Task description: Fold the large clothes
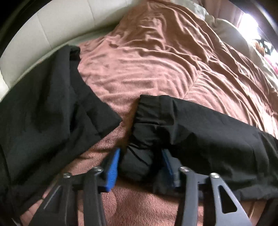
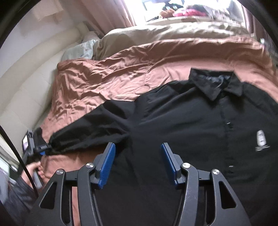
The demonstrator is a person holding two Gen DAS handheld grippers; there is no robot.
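A black collared shirt [image 2: 191, 121] with a small white chest logo lies front up on a brown bedspread [image 2: 113, 78]. Its sleeve [image 2: 86, 132] stretches to the left. My left gripper [image 1: 140, 156] is shut on the cuff end of that sleeve [image 1: 139, 161], bunched between the blue pads; it also shows at the far left of the right wrist view [image 2: 41, 147]. Another black part of the shirt [image 1: 43, 113] lies at the left. My right gripper [image 2: 138, 156] is open and empty, just above the shirt's lower body.
The brown bedspread [image 1: 156, 60] is wrinkled. A cream padded wall [image 1: 43, 31] runs along the bed's left side. Beige bedding and a pillow [image 2: 139, 36] lie at the far end, below a bright window [image 2: 156, 8].
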